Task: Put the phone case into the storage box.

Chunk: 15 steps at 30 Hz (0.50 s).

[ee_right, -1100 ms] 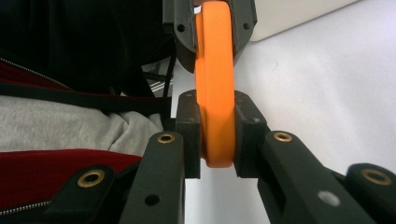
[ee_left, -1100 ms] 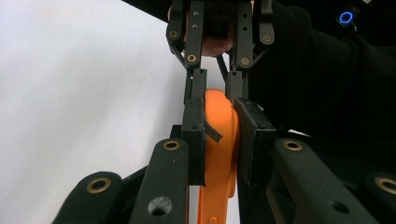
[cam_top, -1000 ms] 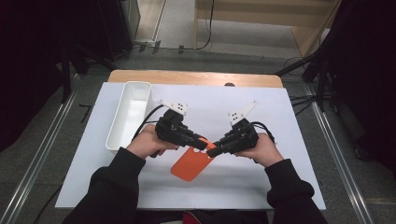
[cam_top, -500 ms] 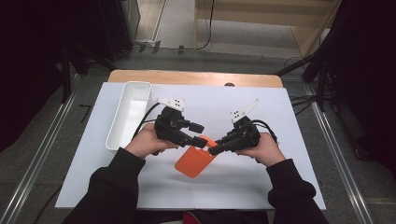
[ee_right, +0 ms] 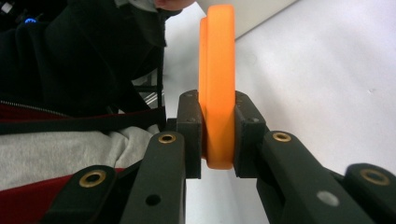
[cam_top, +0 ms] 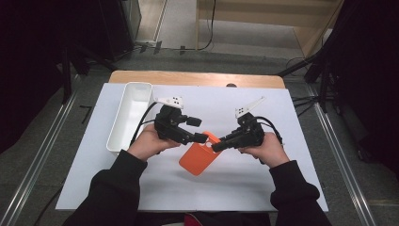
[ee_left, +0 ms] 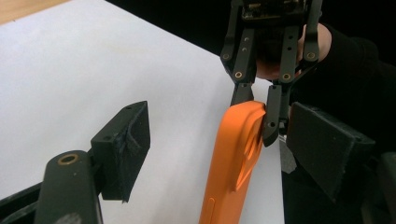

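High view: the left gripper (cam_top: 201, 130) has just been opening its jaws, and they now stand spread with the orange phone case (cam_top: 200, 159) between them but not pressed; a second ago the same view showed this gripper clamped on the case's far left corner. Left gripper view confirms it: the case (ee_left: 236, 158) stands edge-on in the gap, clear of the left pad, and whether it brushes the right pad I cannot tell. The right gripper (cam_top: 217, 147) is closed on the case's far right corner; right gripper view shows both pads squeezing the orange edge (ee_right: 217, 88). Judgement: a handover, the case now carried by the right gripper alone, so the left one is free to draw back. The case hangs tilted over the middle of the white mat (cam_top: 291, 179), near the person's side; whether its lower corner touches the mat I cannot tell. Count: one phone case, two grippers, one white tray (cam_top: 117, 136) lying at the left of the mat, one mat, one wooden table (cam_top: 141, 76).
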{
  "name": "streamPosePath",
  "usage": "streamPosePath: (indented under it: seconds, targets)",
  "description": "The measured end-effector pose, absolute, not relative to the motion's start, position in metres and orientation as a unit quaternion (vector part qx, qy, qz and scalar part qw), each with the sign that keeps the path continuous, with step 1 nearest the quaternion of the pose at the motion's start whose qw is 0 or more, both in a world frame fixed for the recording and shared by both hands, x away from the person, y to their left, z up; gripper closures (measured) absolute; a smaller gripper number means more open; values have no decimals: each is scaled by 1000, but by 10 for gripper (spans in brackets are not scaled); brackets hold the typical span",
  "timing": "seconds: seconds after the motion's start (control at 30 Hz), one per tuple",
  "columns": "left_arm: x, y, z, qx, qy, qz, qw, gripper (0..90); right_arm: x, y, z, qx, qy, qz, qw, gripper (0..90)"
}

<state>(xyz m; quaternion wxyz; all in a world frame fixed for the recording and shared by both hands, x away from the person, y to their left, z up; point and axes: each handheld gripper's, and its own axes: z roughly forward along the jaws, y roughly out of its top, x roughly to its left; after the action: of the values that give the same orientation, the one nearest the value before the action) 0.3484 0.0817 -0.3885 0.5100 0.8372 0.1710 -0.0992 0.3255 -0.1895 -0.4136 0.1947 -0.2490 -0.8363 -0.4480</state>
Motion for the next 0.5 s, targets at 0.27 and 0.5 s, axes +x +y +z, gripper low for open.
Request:
streamPosePath:
  seconds: [0.27, 0.5]
  targets:
    - [348, 82, -387, 837, 184, -90, 508, 187, 329, -194, -412, -288, -824, -448, 194, 752]
    - [344, 80, -386, 838, 187, -66, 509, 186, 332, -199, -412, -320, -813, -446, 194, 753]
